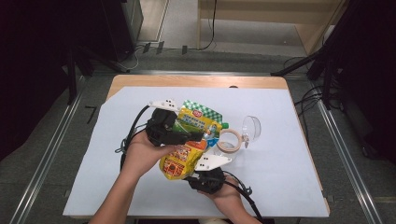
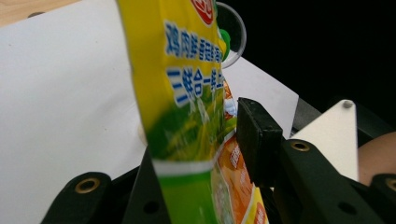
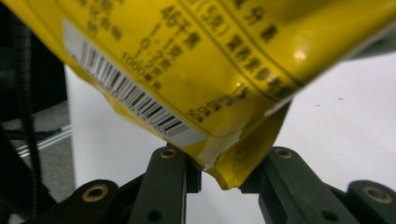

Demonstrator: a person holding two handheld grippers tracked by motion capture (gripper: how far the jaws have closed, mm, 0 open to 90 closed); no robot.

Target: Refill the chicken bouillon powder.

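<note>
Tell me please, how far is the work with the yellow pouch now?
Done: the yellow pouch is lifted off the white sheet. In hand: the right tool pinches its bottom corner, and the left tool grips it in the middle; the jaws look shut on it in both gripper views. Left: it must still be put down somewhere. The tape roll and clear cup lie untouched beside it.

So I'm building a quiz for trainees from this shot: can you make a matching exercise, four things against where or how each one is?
Things:
1. pouch
2. tape roll
3. clear cup
4. right gripper

States:
A. lying on its side on the white sheet
B. shut on the pouch's yellow bottom corner
C. held off the table between both grippers
D. lying flat beside the pouch

Pairs: 1-C, 2-D, 3-A, 4-B
</note>
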